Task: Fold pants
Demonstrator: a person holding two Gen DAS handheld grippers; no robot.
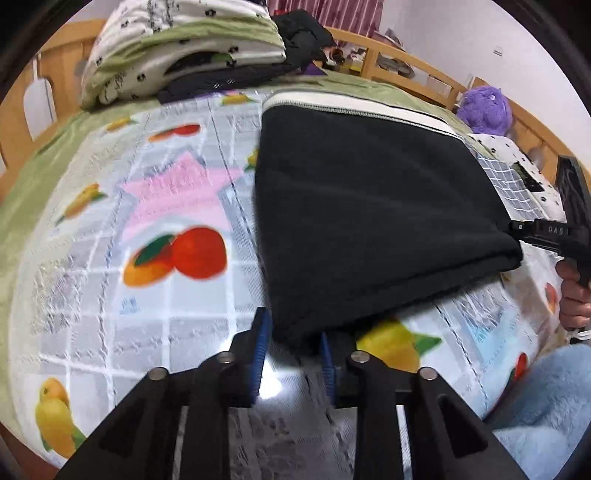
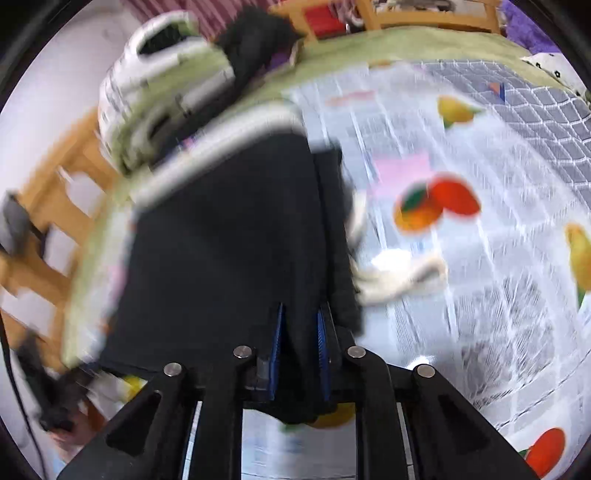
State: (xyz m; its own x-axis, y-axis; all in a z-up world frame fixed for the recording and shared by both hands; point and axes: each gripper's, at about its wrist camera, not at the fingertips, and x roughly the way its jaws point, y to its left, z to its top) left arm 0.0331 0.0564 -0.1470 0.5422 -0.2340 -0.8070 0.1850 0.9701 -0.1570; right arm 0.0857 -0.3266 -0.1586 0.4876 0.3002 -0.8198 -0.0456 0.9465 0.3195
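The black pants point(image 1: 369, 206) lie folded on the fruit-print sheet point(image 1: 155, 206), their white waistband point(image 1: 354, 107) at the far edge. My left gripper point(image 1: 294, 347) sits at their near corner. The cloth fills the gap between its blue pads point(image 1: 263, 343), so it is shut on that corner. The right gripper point(image 1: 517, 228) meets the pants' right corner, with a hand point(image 1: 572, 295) behind it. In the blurred right wrist view, my right gripper point(image 2: 300, 343) is shut on a bunch of the black pants point(image 2: 221, 240). A white cloth bit point(image 2: 399, 277) sticks out beside them.
A folded green-and-white quilt stack point(image 1: 177, 55) and dark clothes point(image 1: 299, 33) lie at the bed's far side. The wooden bed rail point(image 1: 424, 70) runs behind, with a purple plush toy point(image 1: 485, 109) at the right. A pale blue fluffy garment point(image 1: 546, 398) is at the near right.
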